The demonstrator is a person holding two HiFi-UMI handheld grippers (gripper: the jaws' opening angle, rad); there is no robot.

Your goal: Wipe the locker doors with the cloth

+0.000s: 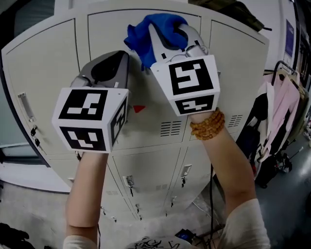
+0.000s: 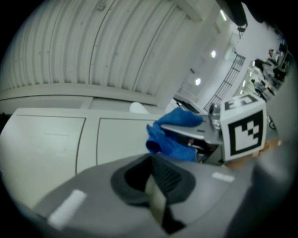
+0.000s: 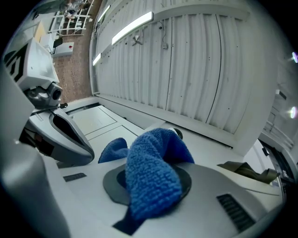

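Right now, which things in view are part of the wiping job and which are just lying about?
In the job:
blue cloth
right gripper, shut on it
locker doors

Lying about:
hanging clothes
dark bundle up top

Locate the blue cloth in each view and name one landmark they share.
Head view: blue cloth top centre, gripped by the right tongs.
Left gripper view: cloth right of centre, above the jaws.
Right gripper view: cloth lower centre, draped between the jaws.
Shared landmark: the pale locker doors behind it.
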